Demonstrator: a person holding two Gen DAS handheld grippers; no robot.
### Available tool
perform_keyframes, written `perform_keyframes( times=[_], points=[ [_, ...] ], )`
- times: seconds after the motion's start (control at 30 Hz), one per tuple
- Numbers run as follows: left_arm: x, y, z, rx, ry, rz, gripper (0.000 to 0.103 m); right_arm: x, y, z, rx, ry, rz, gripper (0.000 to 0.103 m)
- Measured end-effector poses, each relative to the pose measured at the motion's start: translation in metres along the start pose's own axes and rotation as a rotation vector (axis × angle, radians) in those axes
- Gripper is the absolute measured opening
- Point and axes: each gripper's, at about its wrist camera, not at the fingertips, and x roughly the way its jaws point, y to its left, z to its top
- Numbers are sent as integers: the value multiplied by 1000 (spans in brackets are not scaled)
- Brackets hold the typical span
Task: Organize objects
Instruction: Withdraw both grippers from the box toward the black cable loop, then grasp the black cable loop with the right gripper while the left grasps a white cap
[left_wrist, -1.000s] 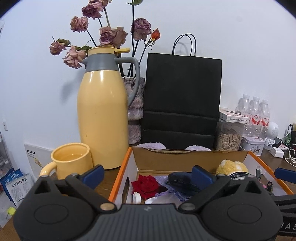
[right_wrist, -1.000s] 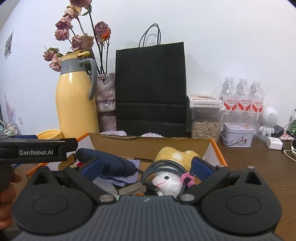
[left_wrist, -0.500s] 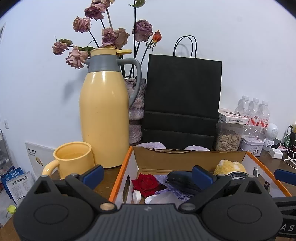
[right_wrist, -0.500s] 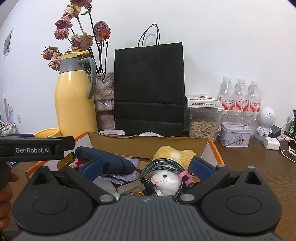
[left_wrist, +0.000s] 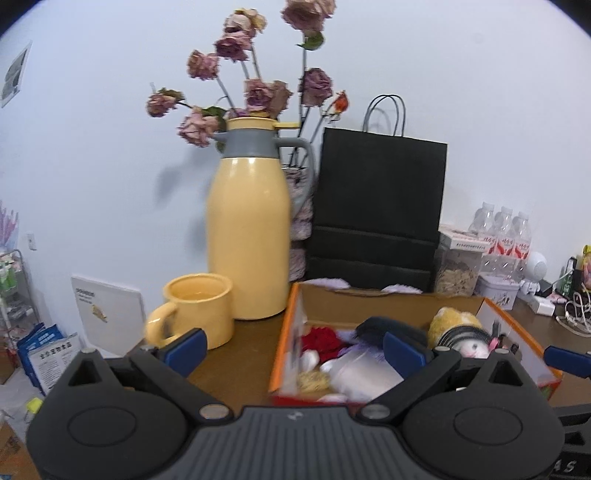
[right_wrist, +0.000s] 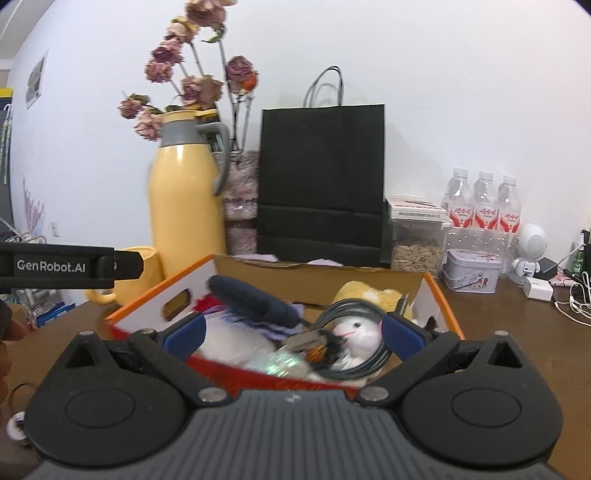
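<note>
An orange-edged cardboard box (left_wrist: 286, 332) sits on the brown table, full of clutter. In it lie a red fabric rose (left_wrist: 321, 338), a dark blue pouch (right_wrist: 255, 299), a white and yellow plush toy (right_wrist: 354, 328), a coiled braided cable (right_wrist: 351, 304) and a clear plastic bag (left_wrist: 362, 373). My left gripper (left_wrist: 294, 350) hovers open in front of the box's near left corner, holding nothing. My right gripper (right_wrist: 293, 338) is open over the box's near wall (right_wrist: 155, 306), apart from the contents. The left gripper's body (right_wrist: 55, 266) shows at the left of the right wrist view.
A yellow mug (left_wrist: 199, 306) and a tall yellow thermos (left_wrist: 247, 236) stand left of the box, with dried roses behind. A black paper bag (left_wrist: 380, 206) stands behind it. Right of it are a seed jar (right_wrist: 417, 251), water bottles (right_wrist: 480, 214), a tin (right_wrist: 472, 275) and cables (right_wrist: 569, 299).
Both grippers have drawn back from the box and risen, so more of its inside shows. Both stay open and empty. The box's contents have not moved.
</note>
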Motion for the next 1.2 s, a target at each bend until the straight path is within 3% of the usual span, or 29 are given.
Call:
perform_keyframes(
  times=[0.27,0.47,0.77,0.87,0.97,1.1,1.2],
  points=[
    [-35,58,-22,2,61,64,102,-23,38,-22,-19,60,50,103],
    [-48,89,-46,15,121,68,101,-27,71,-42,-68,135,81,103],
    [-53,118,-81,12,192,43,87,-23,111,-56,-101,201,158,103],
    [-60,130,-89,-1,198,40,78,-19,124,-58,-102,213,191,103],
    [-65,138,-95,-8,213,18,75,-17,133,-57,-80,214,224,94],
    [-63,142,-100,-12,230,-36,75,-8,143,-55,-40,238,276,72],
    [-58,140,-102,-7,245,-71,75,0,148,-54,-12,255,300,64]
  ],
)
